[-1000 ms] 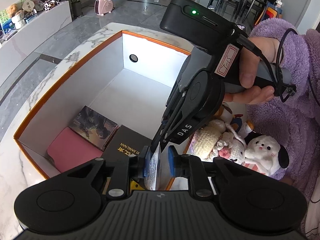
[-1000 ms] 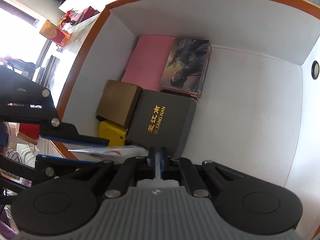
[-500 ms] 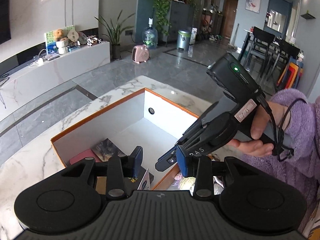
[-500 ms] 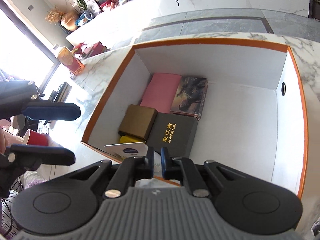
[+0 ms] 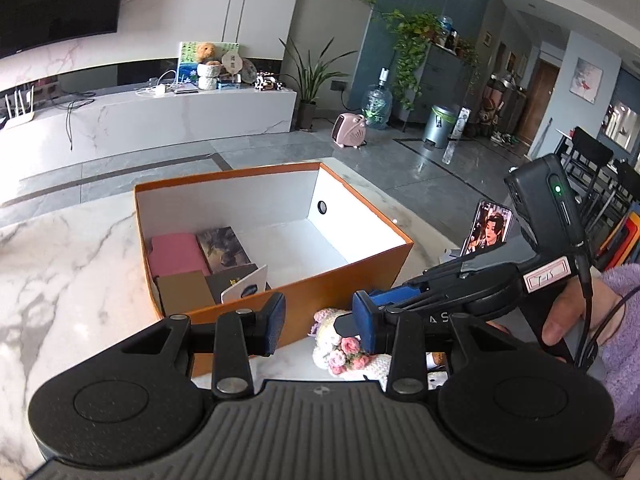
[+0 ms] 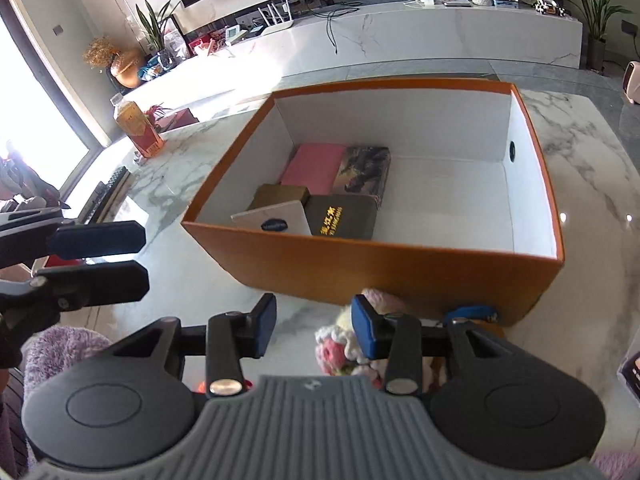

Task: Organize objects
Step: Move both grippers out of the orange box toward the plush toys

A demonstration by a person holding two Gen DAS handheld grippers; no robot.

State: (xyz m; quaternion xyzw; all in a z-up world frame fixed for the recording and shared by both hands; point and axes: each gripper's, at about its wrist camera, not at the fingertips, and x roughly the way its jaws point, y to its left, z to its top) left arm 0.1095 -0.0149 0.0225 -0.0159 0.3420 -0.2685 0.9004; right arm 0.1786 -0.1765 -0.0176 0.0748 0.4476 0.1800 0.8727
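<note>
Inside orange box (image 6: 400, 268), near corner: white card (image 6: 276, 220) leaning on black box (image 6: 344, 218). Left gripper (image 5: 318, 320) half-open, empty. Right gripper (image 6: 314, 326) jaws just opened, nothing between.

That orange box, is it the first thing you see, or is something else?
Yes, the big orange box in the middle of the marble table catches the eye first. Its white inside holds a pink box, a picture box, a black box with gold letters and a white card, all crowded at one end. Next come the fluffy crocheted toys on the table just outside the box, beyond both open grippers.
</note>
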